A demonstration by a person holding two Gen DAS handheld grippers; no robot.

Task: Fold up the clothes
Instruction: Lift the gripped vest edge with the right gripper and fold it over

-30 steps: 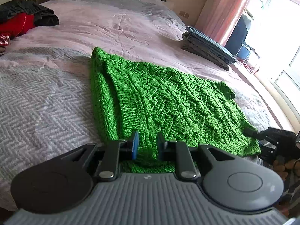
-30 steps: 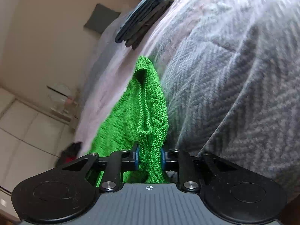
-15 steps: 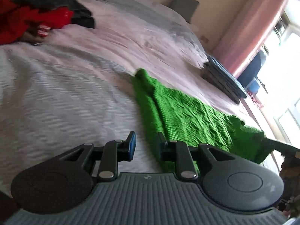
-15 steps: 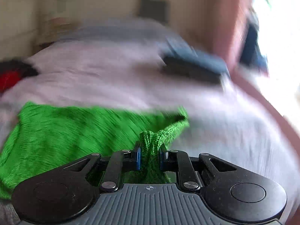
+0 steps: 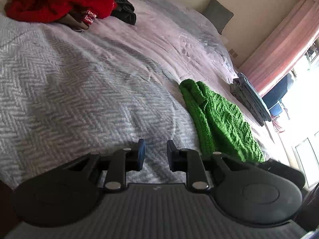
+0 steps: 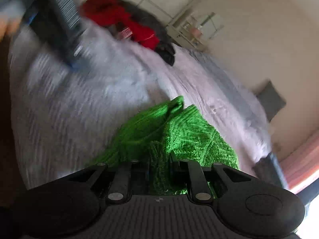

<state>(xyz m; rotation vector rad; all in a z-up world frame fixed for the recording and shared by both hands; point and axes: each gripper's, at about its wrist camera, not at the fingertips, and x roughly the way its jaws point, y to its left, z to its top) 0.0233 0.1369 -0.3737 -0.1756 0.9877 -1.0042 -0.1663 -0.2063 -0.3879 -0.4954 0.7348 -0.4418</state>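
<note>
A green cable-knit sweater [image 5: 219,119] lies folded on the bed, right of centre in the left wrist view. My left gripper [image 5: 154,153] is open over the grey herringbone blanket [image 5: 69,99], to the left of the sweater and apart from it, with nothing between its fingers. In the blurred right wrist view my right gripper [image 6: 159,163] is shut on a bunched edge of the green sweater [image 6: 189,135], which spreads out ahead of it. The left gripper [image 6: 65,29] shows there as a dark blur at upper left.
A heap of red and dark clothes [image 5: 59,6] lies at the far left of the bed. A folded stack of grey-blue garments [image 5: 251,97] sits near the bed's right edge by the pink curtain [image 5: 283,45]. A grey pillow [image 5: 218,14] leans at the headboard.
My left gripper let go of the sweater and swung left over the blanket. The right gripper, still holding the sweater's edge, carried it across, folding the sweater narrower.
</note>
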